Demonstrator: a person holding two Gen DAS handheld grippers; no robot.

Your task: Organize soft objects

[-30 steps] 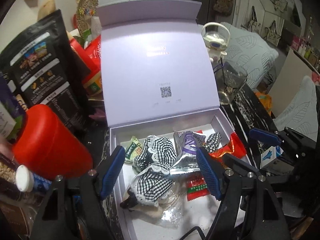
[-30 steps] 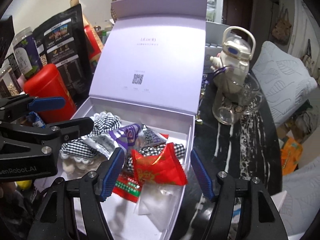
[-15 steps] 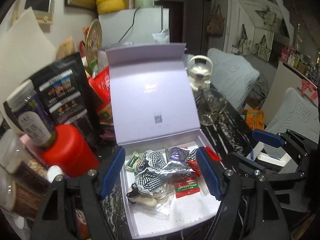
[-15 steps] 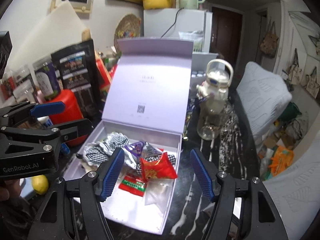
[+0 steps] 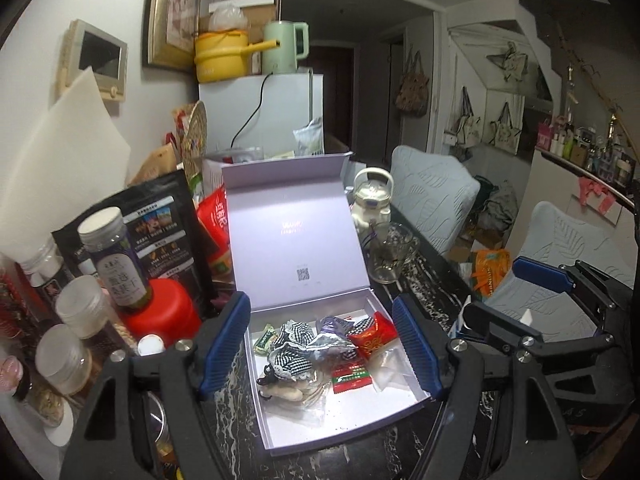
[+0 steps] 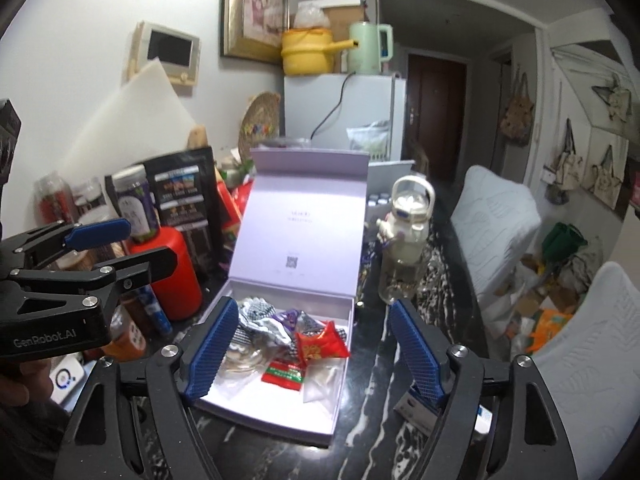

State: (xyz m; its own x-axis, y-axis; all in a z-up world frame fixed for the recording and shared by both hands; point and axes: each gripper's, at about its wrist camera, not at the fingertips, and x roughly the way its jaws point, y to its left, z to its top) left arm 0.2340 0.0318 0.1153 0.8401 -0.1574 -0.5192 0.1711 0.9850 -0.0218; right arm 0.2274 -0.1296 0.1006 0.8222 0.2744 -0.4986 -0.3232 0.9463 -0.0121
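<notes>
A lilac box (image 5: 280, 432) (image 6: 280, 420) stands with its lid upright on the dark marble table. Inside lie a black-and-white checked cloth (image 5: 292, 352), a silver-purple packet (image 5: 332, 340), a red packet (image 5: 374, 336) (image 6: 320, 346), a red-green sachet (image 5: 352, 376) and clear bags (image 6: 320, 380). My left gripper (image 5: 320, 348) is open and empty, held back above the box. My right gripper (image 6: 312, 356) is open and empty, also back from the box. The right gripper also shows at the right of the left wrist view (image 5: 540, 292).
A red canister (image 5: 164, 308), jars (image 5: 116, 256) and black snack bags (image 5: 160, 228) crowd the left. A white kettle-shaped bottle (image 6: 408, 216) and a glass cup (image 5: 392, 252) stand right of the box. Padded chairs (image 6: 496, 224) are at the right, a fridge (image 5: 272, 112) behind.
Both grippers have pulled back and up from the box, so it looks smaller and more of the room shows. Both stay open and empty.
</notes>
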